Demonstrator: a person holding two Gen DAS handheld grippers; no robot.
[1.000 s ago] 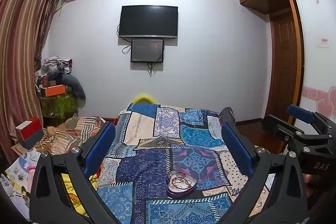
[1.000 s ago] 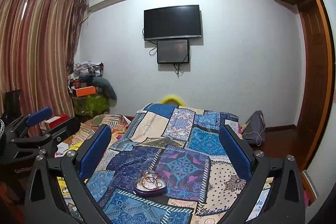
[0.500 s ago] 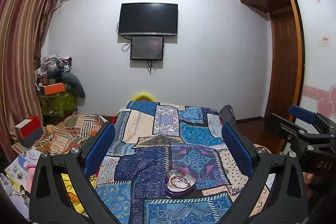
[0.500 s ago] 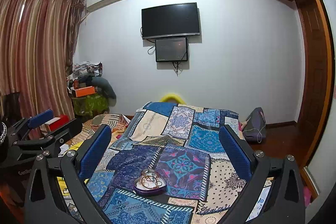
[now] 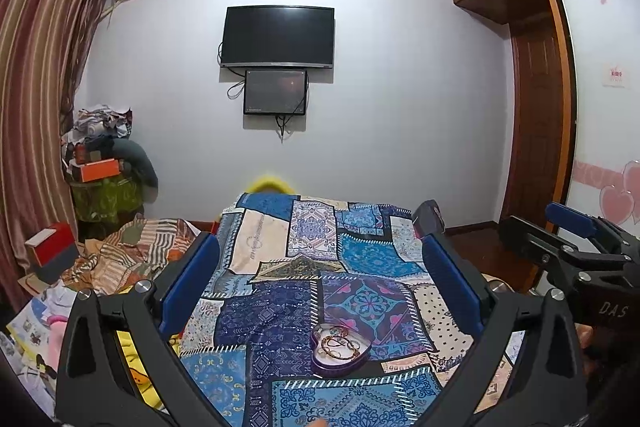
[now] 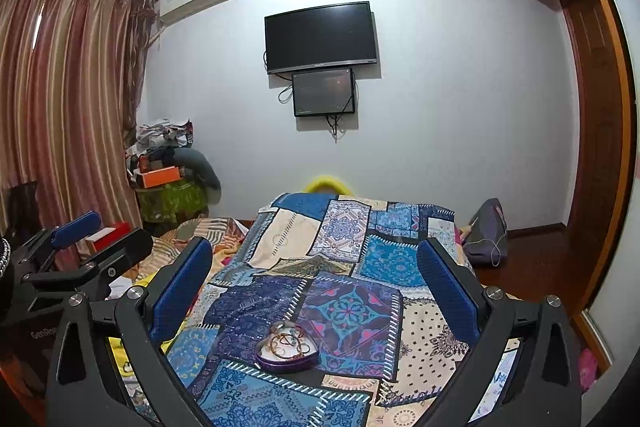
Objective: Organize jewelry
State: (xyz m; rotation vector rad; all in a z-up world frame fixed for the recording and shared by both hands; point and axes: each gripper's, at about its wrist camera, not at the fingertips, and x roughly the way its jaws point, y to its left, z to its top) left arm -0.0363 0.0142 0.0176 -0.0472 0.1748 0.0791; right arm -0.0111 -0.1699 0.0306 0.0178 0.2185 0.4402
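On the patchwork bedspread point(image 5: 280, 311) the heart-shaped jewelry tin point(image 5: 339, 349) points right, both grippers point(image 5: 320, 281) point(image 6: 316, 283) spread wide

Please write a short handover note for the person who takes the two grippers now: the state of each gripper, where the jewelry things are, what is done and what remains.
Left gripper: open, empty, held above the bed.
Right gripper: open, empty, also above the bed, to the right of the left one.
Heart-shaped purple box: sits open on the patchwork bedspread, ahead of both grippers. Tangled chains and bracelets lie inside it.
Done: nothing visibly sorted; no lid or second container is in view.
Left: bring a gripper down to the box and start separating the pieces, probably one at a time.
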